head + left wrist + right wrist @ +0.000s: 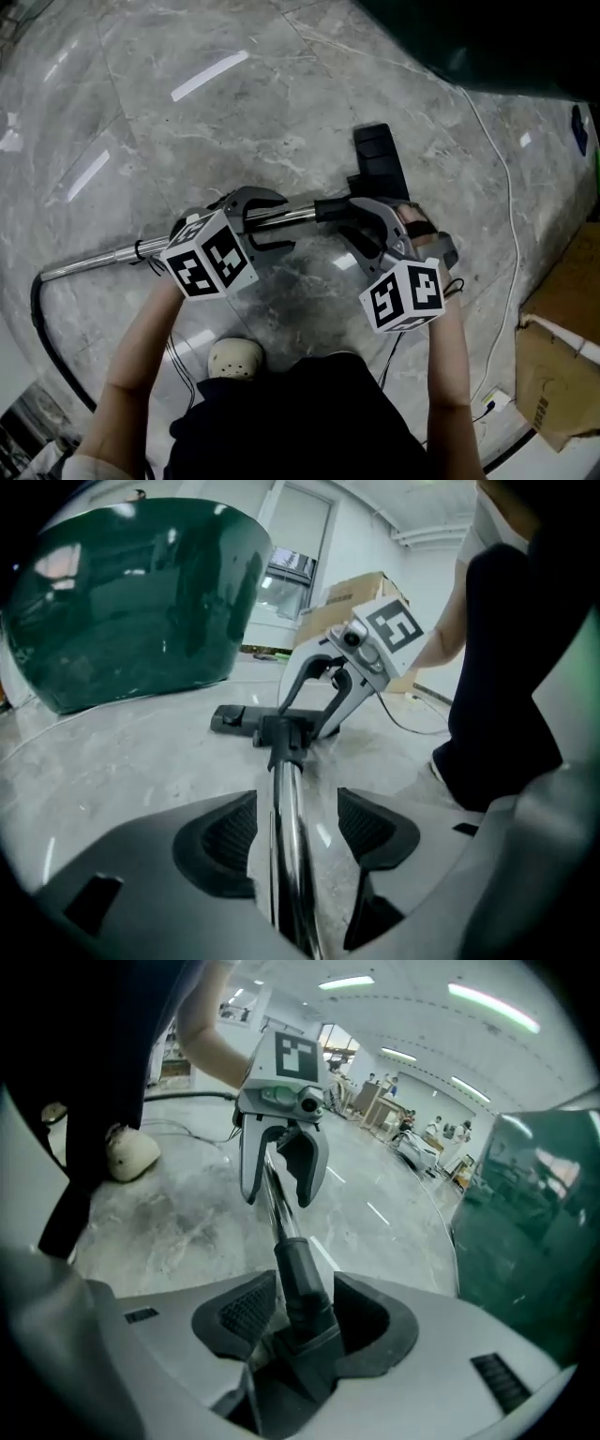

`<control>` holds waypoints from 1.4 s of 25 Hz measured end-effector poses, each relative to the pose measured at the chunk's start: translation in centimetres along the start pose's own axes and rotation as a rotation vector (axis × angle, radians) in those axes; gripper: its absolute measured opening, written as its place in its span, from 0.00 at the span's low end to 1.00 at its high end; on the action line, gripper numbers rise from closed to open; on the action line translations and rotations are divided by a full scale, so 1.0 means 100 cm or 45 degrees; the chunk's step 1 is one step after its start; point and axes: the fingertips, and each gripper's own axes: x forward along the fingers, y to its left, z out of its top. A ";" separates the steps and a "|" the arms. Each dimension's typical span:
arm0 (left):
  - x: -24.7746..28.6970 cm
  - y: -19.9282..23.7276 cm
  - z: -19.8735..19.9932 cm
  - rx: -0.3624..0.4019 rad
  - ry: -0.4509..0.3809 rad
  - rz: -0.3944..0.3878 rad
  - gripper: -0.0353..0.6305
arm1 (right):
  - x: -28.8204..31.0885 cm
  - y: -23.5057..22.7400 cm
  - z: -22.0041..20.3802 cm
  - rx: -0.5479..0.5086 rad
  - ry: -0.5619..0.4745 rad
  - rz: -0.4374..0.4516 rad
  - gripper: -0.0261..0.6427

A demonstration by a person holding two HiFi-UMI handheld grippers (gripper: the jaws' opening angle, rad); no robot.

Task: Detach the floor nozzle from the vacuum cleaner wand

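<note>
The vacuum's chrome wand [103, 256] lies on the marble floor and runs right into a black collar [331, 208]. Beyond the collar sits the black floor nozzle [380, 155], flat on the floor. My left gripper [277, 222] straddles the wand just left of the collar. Its jaws are open: the chrome wand [286, 846] passes between the pads [228, 832] with a gap on each side. My right gripper [354, 228] straddles the joint. The black collar [302, 1283] stands between its open pads [248, 1309], not pressed. The nozzle [230, 719] shows ahead in the left gripper view.
A large dark green object [122, 592] stands beyond the nozzle. A white cable [509, 234] trails at the right, near cardboard boxes [562, 366]. The black hose [42, 323] curves off the wand's left end. The person's shoe [234, 356] is below the grippers.
</note>
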 end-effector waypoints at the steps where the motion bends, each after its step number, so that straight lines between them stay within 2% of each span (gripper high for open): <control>1: 0.004 0.001 -0.006 0.023 0.041 0.012 0.44 | 0.005 0.000 -0.002 -0.057 0.038 -0.004 0.31; 7: 0.015 0.010 -0.027 0.078 0.182 0.104 0.43 | 0.034 0.005 -0.009 -0.282 0.208 0.062 0.31; 12: 0.023 0.012 -0.044 0.194 0.325 0.130 0.43 | 0.044 0.005 -0.011 -0.364 0.282 0.068 0.31; 14: 0.026 0.011 -0.047 0.228 0.350 0.167 0.39 | 0.045 0.007 -0.012 -0.375 0.312 0.070 0.31; 16: 0.027 0.015 -0.047 0.239 0.361 0.213 0.30 | 0.048 0.008 -0.013 -0.385 0.358 0.065 0.31; 20: 0.026 0.017 -0.046 0.209 0.357 0.229 0.28 | 0.053 0.006 -0.014 -0.417 0.435 0.035 0.31; 27: 0.024 0.013 -0.041 0.174 0.296 0.239 0.28 | 0.048 0.004 -0.014 -0.420 0.408 -0.073 0.31; 29: 0.016 0.015 -0.048 0.175 0.358 0.255 0.27 | 0.041 -0.004 -0.031 -0.383 0.479 -0.121 0.31; 32: -0.012 0.024 -0.075 0.167 0.454 0.317 0.27 | 0.020 -0.027 -0.085 -0.262 0.622 -0.184 0.31; 35: -0.027 0.028 -0.089 0.142 0.468 0.356 0.27 | 0.000 -0.033 -0.103 -0.171 0.610 -0.192 0.31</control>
